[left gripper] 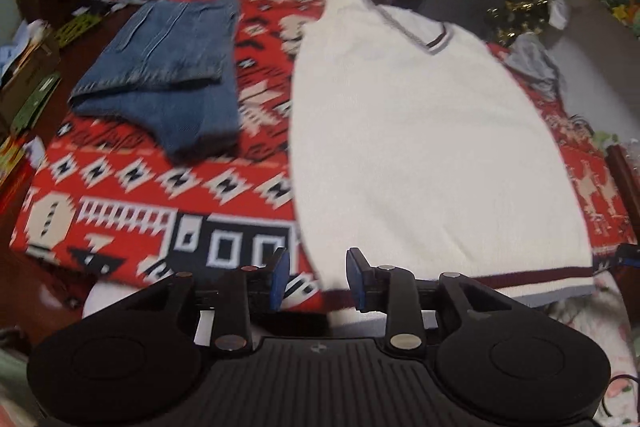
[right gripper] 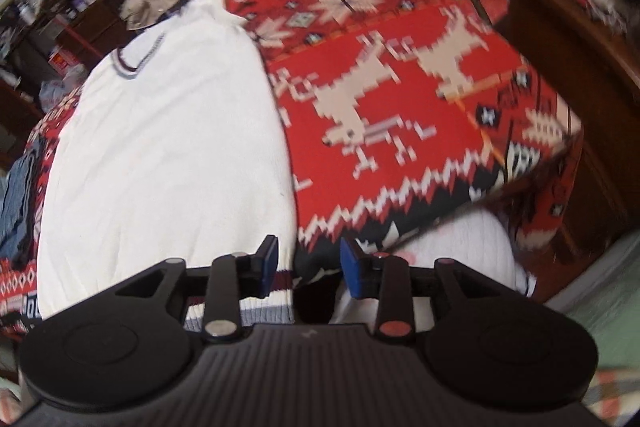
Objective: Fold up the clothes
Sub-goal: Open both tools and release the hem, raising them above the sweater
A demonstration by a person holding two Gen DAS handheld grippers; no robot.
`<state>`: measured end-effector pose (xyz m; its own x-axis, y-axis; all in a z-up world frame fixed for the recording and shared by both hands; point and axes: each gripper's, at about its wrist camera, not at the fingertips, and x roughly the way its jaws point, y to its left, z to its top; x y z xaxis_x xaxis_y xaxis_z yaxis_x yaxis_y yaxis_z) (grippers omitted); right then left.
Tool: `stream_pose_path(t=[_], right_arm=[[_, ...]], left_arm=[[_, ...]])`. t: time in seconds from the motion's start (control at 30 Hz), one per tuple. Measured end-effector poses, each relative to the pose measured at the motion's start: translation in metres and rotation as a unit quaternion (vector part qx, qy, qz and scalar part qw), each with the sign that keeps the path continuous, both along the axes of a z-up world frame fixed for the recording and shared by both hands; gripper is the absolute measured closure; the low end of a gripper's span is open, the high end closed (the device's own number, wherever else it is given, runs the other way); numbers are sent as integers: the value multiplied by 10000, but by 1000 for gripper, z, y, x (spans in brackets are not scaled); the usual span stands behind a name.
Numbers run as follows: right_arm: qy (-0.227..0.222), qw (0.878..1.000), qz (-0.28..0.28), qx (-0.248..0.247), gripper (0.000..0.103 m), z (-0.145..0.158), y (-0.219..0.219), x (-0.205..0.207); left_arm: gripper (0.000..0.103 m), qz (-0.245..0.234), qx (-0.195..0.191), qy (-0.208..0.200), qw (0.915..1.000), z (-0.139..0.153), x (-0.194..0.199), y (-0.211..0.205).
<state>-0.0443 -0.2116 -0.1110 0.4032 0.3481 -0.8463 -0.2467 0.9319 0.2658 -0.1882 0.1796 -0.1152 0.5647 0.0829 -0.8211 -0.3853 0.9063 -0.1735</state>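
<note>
Both grippers — left gripper (left gripper: 318, 277), right gripper (right gripper: 308, 267) — hover agape at the white sweater (left gripper: 424, 139) hem.

1. The left gripper (left gripper: 318, 279) is held low and level, and it is pointed forward.
2. Its two blue pads (left gripper: 281, 277) are kept apart – a wide gap is seen between them, and nothing is pinched there.
3. The right gripper (right gripper: 308, 269) is held the same way, low and pointed forward.
4. Its blue pads (right gripper: 269, 263) are spread apart too, and nothing is held between them.
5. Each gripper's black arms and round base are seen at the bottom of its own view – no hand or wrist of the person is shown.
</note>
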Motion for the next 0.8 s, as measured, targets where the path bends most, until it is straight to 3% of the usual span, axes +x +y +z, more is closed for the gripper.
stream_pose_path(t=[0.1, 0.13, 0.17, 0.27, 0.4, 0.47, 0.57, 0.7, 0.8], right_arm=[[-180, 9995, 232, -145, 65, 7, 11, -1], [-255, 9991, 268, -196, 63, 9, 14, -1], [-359, 9987, 299, -221, 54, 11, 17, -1], [-927, 9943, 384, -351, 15, 23, 27, -5], [-1830, 9791, 702, -551, 1, 39, 43, -11], [-1907, 9766, 857, -507, 1, 43, 51, -8], [-1947, 9744, 1063, -373, 1, 46, 62, -3], [-2401, 9582, 1536, -267, 1, 40, 81, -3], [-2608, 9479, 1818, -202, 1, 30, 97, -1]], left_arm=[[64, -27, 64, -216, 9997, 6, 5, -5], [50, -19, 100, -319, 9994, 8, 6, -6], [36, 1, 165, -429, 9989, 10, 8, -7], [27, 85, 598, -755, 9953, 17, 15, -8], [26, 14, 352, -1099, 9933, 17, 27, 2], [21, -81, 166, -1370, 9904, 17, 32, 5], [11, -203, 180, -1701, 9850, 18, 45, 7], [10, -490, 661, -1765, 9809, 12, 68, 2], [9, -726, 478, -1816, 9795, 4, 84, 1]])
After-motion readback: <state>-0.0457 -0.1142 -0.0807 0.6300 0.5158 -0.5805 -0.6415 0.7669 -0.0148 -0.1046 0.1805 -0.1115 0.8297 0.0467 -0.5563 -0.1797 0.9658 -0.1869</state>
